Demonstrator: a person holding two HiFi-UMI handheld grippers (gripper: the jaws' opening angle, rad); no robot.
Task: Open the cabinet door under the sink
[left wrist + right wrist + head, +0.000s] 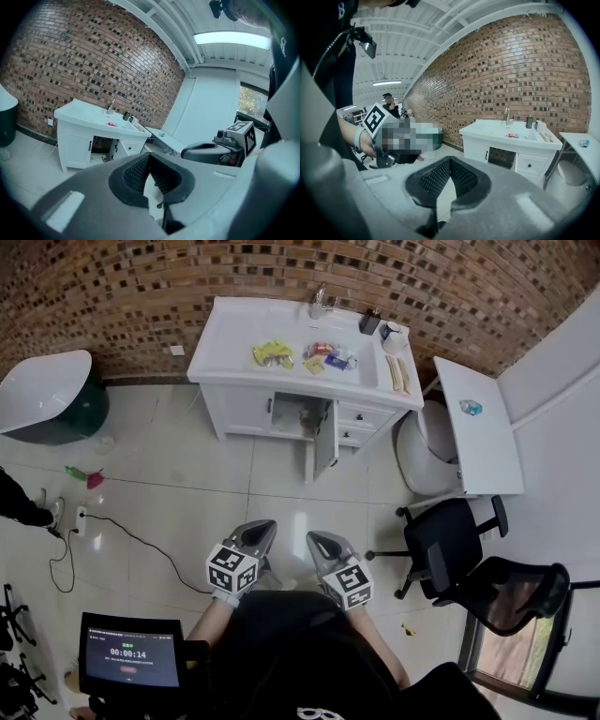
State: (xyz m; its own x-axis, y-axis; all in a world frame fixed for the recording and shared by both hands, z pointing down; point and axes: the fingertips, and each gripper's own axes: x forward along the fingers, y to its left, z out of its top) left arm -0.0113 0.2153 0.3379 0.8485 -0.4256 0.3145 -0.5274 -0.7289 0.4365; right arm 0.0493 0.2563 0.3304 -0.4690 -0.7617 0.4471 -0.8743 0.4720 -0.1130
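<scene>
Stands well back from the white cabinet [281, 409] on the tiled floor [216, 493]; holds the left hand-held gripper [265, 527] and the right hand-held gripper [317, 538] low by the body, each with jaws pressed together on nothing, tips aimed toward the sink [295, 334]. Along either gripper's own view: pads meeting, only floor beyond.

Of the 2 doors under the sink, finds the right cabinet door [325, 439] swung out toward the room, dark opening behind it; finds the left door [246, 411] flat and closed, its dark handle [268, 406] at the inner edge. Judging from that: task likely done, or 1 door left.

Could go wrong from here:
- reaching the handle with jaws closed and merely knocking it; needs parting them first
- clipping the outstanding door edge on the way in and pushing it back shut
- catching a foot on the black cable [122, 527] trailing across the floor at the left
- brushing the office chair [450, 540] close on the right when stepping forward
</scene>
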